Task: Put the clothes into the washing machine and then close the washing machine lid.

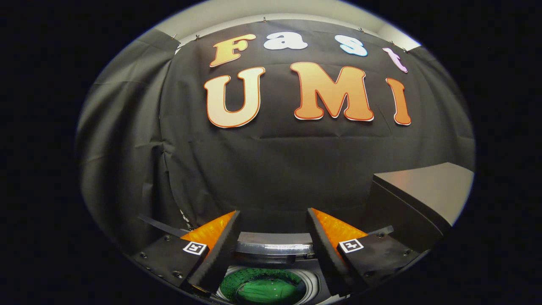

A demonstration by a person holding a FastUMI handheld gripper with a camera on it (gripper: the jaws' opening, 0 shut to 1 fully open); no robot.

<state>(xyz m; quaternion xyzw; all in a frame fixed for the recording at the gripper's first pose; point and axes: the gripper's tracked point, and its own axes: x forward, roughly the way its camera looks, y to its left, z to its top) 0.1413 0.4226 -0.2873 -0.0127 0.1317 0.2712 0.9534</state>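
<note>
My gripper (273,220) is held above the washing machine, its two orange-backed fingers (211,235) spread wide with nothing between them. Below and between the fingers I look down into the machine's round tub (264,288), lit green inside. A green shape lies at the tub's bottom; whether it is cloth I cannot tell. The raised lid (273,245) stands as a grey band just beyond the tub's opening, between the fingers.
A dark grey box-like surface (423,190) stands to the right of the machine, level with the fingers. The black cloth wall hangs close behind the machine and curves round on the left.
</note>
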